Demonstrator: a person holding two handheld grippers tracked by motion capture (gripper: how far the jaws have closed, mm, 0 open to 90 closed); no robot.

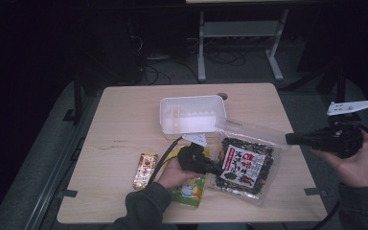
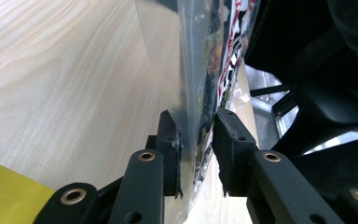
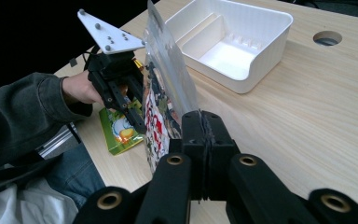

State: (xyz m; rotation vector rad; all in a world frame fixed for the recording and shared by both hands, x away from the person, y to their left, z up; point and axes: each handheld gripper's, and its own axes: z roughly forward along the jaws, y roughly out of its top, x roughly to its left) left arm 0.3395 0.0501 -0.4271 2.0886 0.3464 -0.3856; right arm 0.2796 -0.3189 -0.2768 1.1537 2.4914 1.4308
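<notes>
A clear snack bag [image 1: 247, 165] with dark contents and a red-and-white label is held up on edge over the table's right half. My right gripper [image 1: 288, 139] is shut on its right edge; in the right gripper view the jaws [image 3: 204, 122] meet on the film of the bag [image 3: 165, 88]. My left gripper [image 1: 219, 170] is at the bag's left edge. In the left gripper view its jaws [image 2: 198, 135] straddle the clear edge of the bag [image 2: 191, 56] with a gap still showing. The left gripper [image 3: 137, 122] also appears behind the bag.
A white plastic bin [image 1: 187, 125] stands mid-table, just beyond the bag. A yellow-green packet [image 1: 191, 191] lies under the left hand, with a small candy packet [image 1: 145, 170] to its left. A cable hole [image 1: 222, 96] sits behind the bin.
</notes>
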